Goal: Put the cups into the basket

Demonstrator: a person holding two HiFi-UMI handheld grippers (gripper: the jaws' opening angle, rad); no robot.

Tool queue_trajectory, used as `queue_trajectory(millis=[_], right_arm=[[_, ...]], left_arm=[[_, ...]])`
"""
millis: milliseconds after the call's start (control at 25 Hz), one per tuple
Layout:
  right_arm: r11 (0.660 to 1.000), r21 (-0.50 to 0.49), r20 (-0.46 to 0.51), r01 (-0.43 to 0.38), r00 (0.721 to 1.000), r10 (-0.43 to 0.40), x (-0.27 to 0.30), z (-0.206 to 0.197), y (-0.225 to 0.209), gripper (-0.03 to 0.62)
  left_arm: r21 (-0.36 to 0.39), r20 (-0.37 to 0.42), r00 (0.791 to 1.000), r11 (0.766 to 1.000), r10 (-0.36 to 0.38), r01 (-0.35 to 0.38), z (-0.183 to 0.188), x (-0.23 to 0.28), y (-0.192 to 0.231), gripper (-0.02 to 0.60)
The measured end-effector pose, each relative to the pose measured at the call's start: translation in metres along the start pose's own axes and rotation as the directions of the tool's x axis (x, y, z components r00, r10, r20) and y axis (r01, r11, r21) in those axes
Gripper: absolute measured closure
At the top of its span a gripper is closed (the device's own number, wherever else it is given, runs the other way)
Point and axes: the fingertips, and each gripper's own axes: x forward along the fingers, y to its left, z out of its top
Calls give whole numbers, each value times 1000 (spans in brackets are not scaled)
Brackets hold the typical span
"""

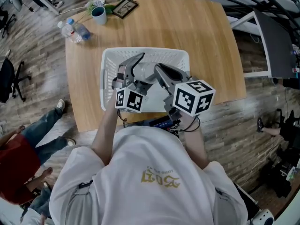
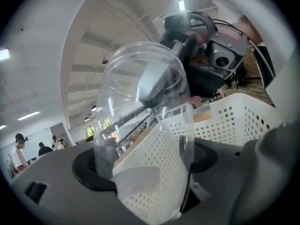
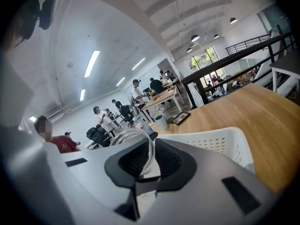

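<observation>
clear plastic cup (image 2: 140, 116) hangs over the near part of the basket, at the 6 o'clock side of the table, gripped by both tools at once. the wooden table (image 1: 206, 46) fills the upper half of the head view. at its middle stands the white perforated basket (image 1: 174, 55), its long side running from 9 to 3 o'clock.

the left gripper (image 1: 131, 67) comes in from 7 o'clock; in its own view the jaws are spread to the width of the cup and press on its lower body from both sides, with the basket wall (image 2: 234, 116) showing through the clear plastic. the right gripper (image 1: 161, 71) comes in from 5 o'clock and reaches to the cup's mouth; in its own view the jaws (image 3: 150, 158) stand nearly together, pinching the thin rim of the cup (image 3: 124, 135) between the pads, one jaw inside the mouth.

far from the basket, at its 11 o'clock, lie a picture frame (image 1: 125, 7), two water bottles (image 1: 75, 30) and a teal mug (image 1: 99, 15).
</observation>
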Motion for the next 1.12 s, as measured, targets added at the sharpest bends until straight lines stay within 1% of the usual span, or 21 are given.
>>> queue_trajectory(millis=[200,320,400,600,800,960,1120], right_arm=[[998,-37,-8,44,999,-45,3,-2,-3,553],[998,-35,-14,59,998,-60,4,-4,-7,556],[998,-28,-21,63,998,-63,5,-6,-10,556],[996,-40,-40,77,996,-79,8,-10,-14,556],[996,-34,-49,83,995,-84,10,-14,-17,559],[995,-24,-59,92,994,-94,12,-15,-24,559],[993,-25,-61,118,991,-119,8,-14,-32,559]], left_arm=[[3,-21,1000,1000,-8,8,-5,1,-1,156],[3,-45,998,999,-34,34,-8,3,-4,148],[-9,-52,997,998,-59,58,-10,3,-7,146],[-30,-77,987,989,-144,142,-17,-1,-19,143],[-27,-102,979,985,-174,172,-23,-3,-22,143],[-28,-141,967,978,-211,209,-31,-5,-25,143],[-31,-168,963,978,-210,207,-35,-7,-25,143]])
